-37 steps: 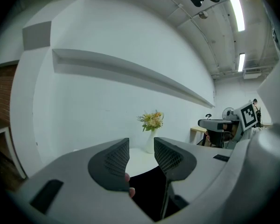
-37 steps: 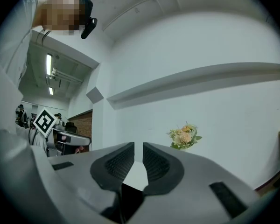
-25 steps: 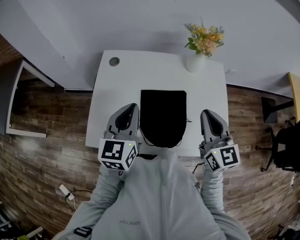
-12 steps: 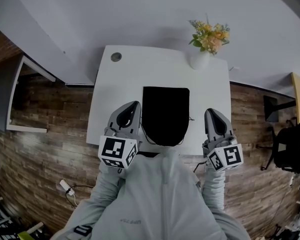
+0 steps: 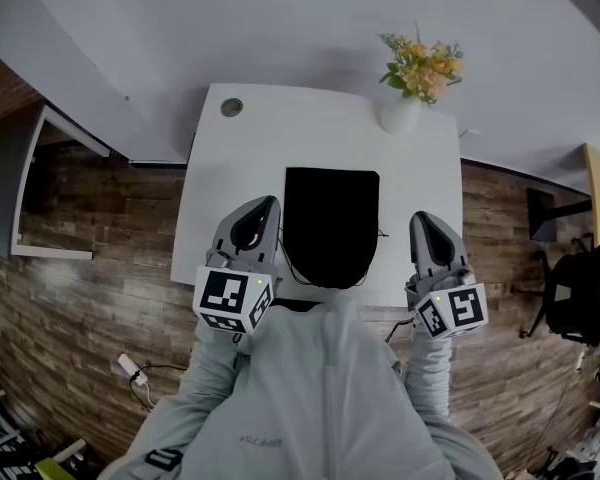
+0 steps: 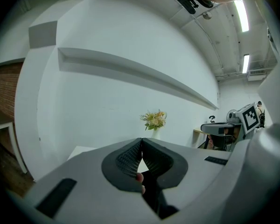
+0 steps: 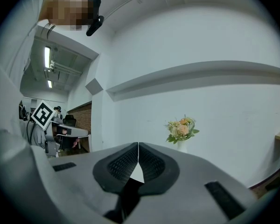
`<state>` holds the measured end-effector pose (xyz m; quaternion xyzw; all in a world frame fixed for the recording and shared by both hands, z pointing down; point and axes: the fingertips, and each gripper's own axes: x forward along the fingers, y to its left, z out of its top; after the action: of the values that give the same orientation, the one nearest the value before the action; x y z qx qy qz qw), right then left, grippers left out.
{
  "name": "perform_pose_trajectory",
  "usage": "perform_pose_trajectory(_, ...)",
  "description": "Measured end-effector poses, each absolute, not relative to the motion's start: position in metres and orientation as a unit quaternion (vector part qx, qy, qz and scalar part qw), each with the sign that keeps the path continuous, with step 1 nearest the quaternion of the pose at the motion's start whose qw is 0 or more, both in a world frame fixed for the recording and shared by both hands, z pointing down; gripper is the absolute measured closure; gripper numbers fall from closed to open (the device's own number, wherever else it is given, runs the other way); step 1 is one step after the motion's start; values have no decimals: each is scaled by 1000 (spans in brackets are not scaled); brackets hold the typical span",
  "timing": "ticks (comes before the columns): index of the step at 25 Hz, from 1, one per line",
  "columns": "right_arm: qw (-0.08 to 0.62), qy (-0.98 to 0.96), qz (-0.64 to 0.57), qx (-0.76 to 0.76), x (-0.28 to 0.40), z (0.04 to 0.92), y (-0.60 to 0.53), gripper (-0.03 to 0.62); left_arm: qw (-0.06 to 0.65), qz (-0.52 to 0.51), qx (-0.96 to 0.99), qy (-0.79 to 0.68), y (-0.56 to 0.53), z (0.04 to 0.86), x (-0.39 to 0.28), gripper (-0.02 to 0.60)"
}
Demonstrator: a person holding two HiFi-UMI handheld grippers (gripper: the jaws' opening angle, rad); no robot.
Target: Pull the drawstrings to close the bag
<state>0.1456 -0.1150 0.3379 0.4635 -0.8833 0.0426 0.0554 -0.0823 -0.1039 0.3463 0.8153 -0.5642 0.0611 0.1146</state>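
The black drawstring bag (image 5: 330, 223) lies flat on the white table (image 5: 230, 168). The left gripper (image 5: 268, 202) is just beside its left edge and the right gripper (image 5: 421, 216) is near its right edge. Both have their jaws pressed together on nothing, neither touching the bag.

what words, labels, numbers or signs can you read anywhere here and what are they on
No text reads clearly.
Small pale print on the grey top: too blurred to read.
Left cube and right cube: black square markers only, no letters or numbers.
Black bag, table, vase: no print shows.
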Motion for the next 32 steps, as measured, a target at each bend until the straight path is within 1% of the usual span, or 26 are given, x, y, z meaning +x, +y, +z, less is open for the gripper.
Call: perform_pose_trajectory(32,64,-885,55,458,143,348,-105,571,128,75,819,-554,-97,357,-77,555)
